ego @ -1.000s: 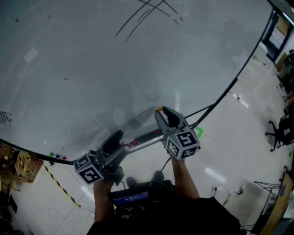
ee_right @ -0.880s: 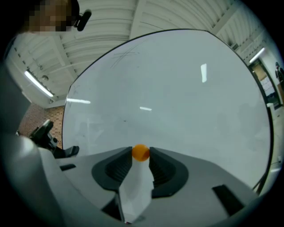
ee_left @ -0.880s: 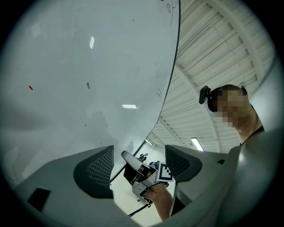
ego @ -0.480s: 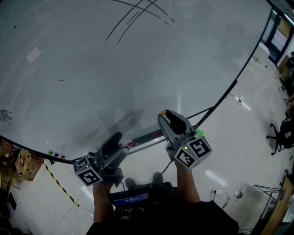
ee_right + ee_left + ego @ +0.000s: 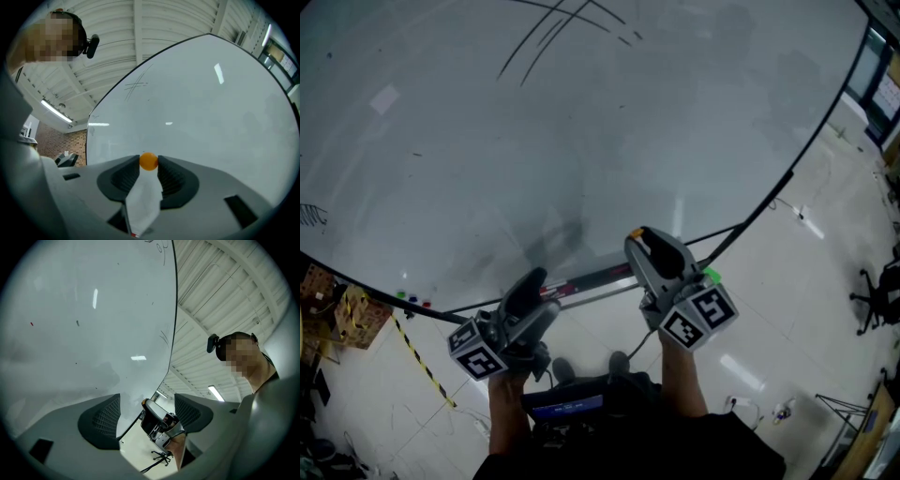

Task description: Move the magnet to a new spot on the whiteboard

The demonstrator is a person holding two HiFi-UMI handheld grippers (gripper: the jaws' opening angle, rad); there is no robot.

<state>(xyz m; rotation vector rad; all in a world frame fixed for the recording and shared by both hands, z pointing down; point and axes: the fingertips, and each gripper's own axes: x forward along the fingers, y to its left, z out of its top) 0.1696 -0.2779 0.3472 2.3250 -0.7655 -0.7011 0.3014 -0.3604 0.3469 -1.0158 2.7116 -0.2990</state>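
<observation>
Sitting between the two jaw tips of the right gripper (image 5: 647,246) is the magnet (image 5: 149,161), a small round orange piece. The jaws are closed on it from both sides, so that only its top part stands out in front of them. I think it is held at the very tips on purpose: this way the magnet can meet the whiteboard (image 5: 211,112) first, before the gripper body comes in the way. In the right gripper view the board fills the space ahead of the magnet, and the head view shows this gripper low, near the bottom edge of the board and pointing toward it. No view shows clearly if the magnet touches the surface; it seems to me to be a little off it. So the magnet is probably being carried, and the new spot is not yet reached. The left gripper (image 5: 528,292) hangs beside the right one, lower and more to the left, with its jaws wide apart and nothing between them; through the gap its camera sees only the other gripper and the floor. It seems to be waiting, as one tool is enough for this task. Higher on the board there are some crossed black pen lines (image 5: 555,30), well apart from both grippers.
</observation>
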